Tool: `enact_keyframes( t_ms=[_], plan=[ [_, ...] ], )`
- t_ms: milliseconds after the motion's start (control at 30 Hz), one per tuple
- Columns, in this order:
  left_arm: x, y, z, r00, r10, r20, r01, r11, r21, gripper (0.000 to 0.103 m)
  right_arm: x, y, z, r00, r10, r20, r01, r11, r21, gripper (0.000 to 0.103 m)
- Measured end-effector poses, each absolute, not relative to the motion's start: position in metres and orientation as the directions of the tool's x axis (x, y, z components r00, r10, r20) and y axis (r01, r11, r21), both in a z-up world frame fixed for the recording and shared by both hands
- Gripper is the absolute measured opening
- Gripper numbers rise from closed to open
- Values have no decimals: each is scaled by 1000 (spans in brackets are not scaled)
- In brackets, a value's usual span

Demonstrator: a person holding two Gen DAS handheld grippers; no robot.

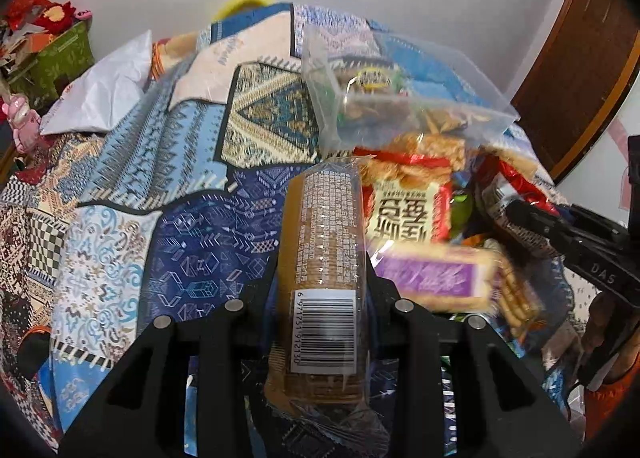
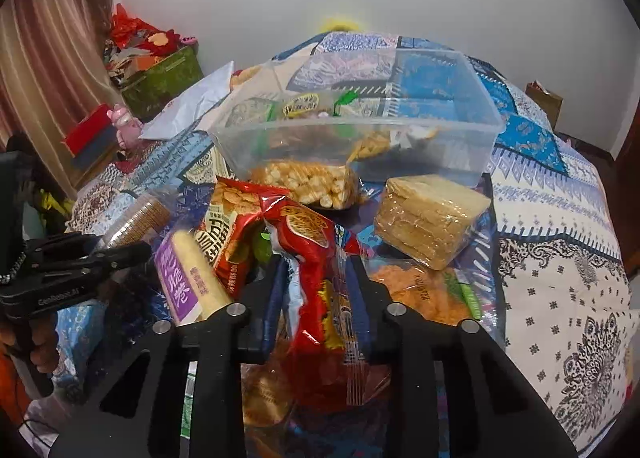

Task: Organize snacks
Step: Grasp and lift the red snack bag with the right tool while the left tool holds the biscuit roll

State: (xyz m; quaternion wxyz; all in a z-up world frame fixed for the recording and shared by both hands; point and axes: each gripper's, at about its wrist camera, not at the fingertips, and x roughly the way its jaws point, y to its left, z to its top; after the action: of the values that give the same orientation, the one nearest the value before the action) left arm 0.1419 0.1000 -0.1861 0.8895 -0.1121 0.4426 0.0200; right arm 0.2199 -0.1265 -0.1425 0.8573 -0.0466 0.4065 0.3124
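Observation:
In the left wrist view my left gripper is shut on a long pack of brown biscuits with a barcode label, held above the patchwork cloth. In the right wrist view my right gripper is shut on a red snack packet over the snack pile. A clear plastic box with several small packets inside stands just beyond the pile. The left gripper shows at the left with its biscuit pack. The right gripper shows at the right of the left wrist view.
Loose on the cloth lie a purple-labelled cracker pack, a red-and-cream chip bag, a wrapped wafer block, a puffed snack pack and an orange snack bag. A green box and a white bag sit back left.

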Motion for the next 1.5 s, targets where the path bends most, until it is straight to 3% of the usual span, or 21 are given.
enact_keyframes(
  t_ms=[467, 1133, 1433, 1500],
  plan=[
    [135, 83, -140, 683, -78, -726, -89, 978, -188, 35, 206, -141, -114, 514, 534, -671, -578, 794, 188, 11],
    [157, 69, -101, 746, -101, -658, -47, 978, -204, 35, 209, -144, -62, 604, 567, -560, -601, 786, 146, 8],
    [158, 70, -109, 734, -121, -668, -41, 974, -221, 35, 211, -153, -92, 534, 542, -649, -606, 781, 154, 14],
    [156, 71, -115, 723, -122, -680, -46, 974, -223, 35, 212, -157, -101, 512, 531, -676, -603, 782, 157, 20]
  ],
)
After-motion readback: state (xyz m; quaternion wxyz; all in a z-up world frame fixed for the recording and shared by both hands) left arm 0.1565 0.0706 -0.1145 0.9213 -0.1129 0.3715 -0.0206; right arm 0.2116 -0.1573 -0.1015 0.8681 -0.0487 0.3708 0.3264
